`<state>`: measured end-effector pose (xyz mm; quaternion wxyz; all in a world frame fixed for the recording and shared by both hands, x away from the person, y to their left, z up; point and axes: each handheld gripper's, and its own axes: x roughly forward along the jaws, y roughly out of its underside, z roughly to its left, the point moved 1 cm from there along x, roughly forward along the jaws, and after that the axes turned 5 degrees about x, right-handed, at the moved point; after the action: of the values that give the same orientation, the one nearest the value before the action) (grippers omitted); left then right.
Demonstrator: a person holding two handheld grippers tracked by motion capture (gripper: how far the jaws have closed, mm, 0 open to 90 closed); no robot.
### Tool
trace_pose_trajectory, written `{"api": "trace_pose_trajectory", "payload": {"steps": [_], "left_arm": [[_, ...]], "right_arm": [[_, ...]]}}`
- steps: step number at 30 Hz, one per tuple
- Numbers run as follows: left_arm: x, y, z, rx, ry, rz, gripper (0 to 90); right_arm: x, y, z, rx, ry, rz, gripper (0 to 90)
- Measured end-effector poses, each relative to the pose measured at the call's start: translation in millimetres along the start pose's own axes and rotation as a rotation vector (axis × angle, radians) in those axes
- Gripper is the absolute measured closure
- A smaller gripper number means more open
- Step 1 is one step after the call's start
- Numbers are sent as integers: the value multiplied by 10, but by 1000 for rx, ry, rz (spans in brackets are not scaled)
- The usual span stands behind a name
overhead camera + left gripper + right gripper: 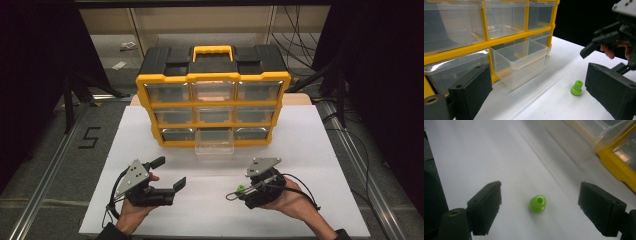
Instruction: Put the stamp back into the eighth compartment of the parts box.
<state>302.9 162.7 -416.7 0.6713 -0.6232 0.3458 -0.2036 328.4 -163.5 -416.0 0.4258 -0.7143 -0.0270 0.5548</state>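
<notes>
A small green flanged plug (240, 188) with a hole in its top stands upright on the white table sheet. My right gripper (238, 193) is open around it. In the right gripper view the plug (538, 203) sits between the two spread jaws of that gripper (540, 193), touching neither. My left gripper (168, 172) is open and holds nothing, at the front left. In the left gripper view its jaws (539, 75) frame the pulled-out clear drawer (520, 61), and the plug (576, 88) lies near the right jaw.
A yellow and black organiser (212, 95) with clear drawers stands at the back of the white sheet (150, 135). Its bottom middle drawer (215, 142) is pulled out and looks empty. Metal rails (45, 180) run along both table sides.
</notes>
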Motion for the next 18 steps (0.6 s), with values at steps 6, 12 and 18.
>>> {"api": "trace_pose_trajectory", "payload": {"steps": [6,12,18], "left_arm": [[16,4,-5,4,4,4,68],[13,3,-4,1,3,1,68],[19,5,-7,4,5,5,68]], "right_arm": [[147,71,-24,-13,0,80,220],[243,104,-75,3,-4,123,242],[306,106,-56,-4,-15,146,262]]}}
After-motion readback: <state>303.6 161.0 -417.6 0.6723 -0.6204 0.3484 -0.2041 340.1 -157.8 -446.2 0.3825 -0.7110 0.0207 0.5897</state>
